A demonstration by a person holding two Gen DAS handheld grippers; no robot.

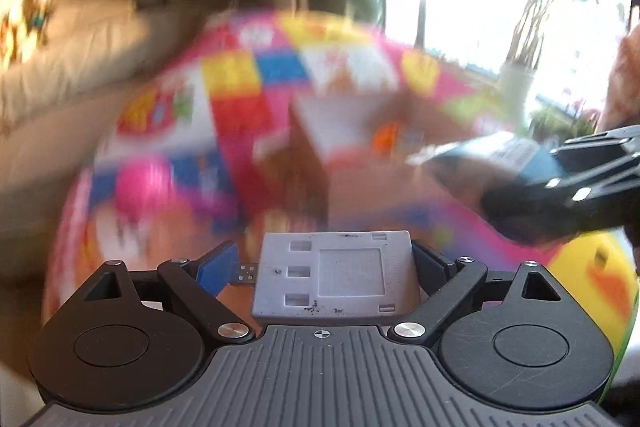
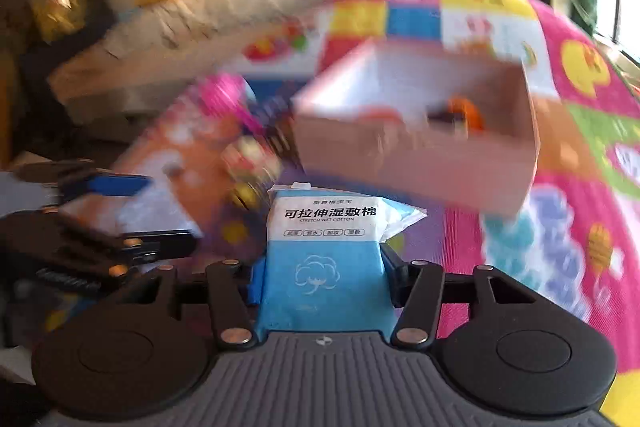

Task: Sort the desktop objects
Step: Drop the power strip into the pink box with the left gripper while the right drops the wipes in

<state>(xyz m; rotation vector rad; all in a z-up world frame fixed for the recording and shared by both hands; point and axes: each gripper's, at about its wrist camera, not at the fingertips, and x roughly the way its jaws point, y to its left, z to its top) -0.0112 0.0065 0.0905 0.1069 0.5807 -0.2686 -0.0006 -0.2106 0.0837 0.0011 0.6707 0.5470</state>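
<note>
My left gripper (image 1: 334, 269) is shut on a grey flat plastic piece (image 1: 340, 273) with a small USB plug sticking out at its left. My right gripper (image 2: 322, 267) is shut on a blue and white packet of wet cotton pads (image 2: 326, 251). The right gripper with its packet also shows at the right of the left wrist view (image 1: 560, 183). The left gripper shows blurred at the left of the right wrist view (image 2: 100, 227). An open cardboard box (image 2: 416, 155) with an orange thing inside stands ahead on the colourful play mat (image 2: 568, 211).
Both views are motion blurred. A pink round toy (image 2: 224, 95) and small mixed items lie left of the box. A beige sofa (image 1: 80, 59) stands beyond the mat at the left. A bright window with plants is at the right.
</note>
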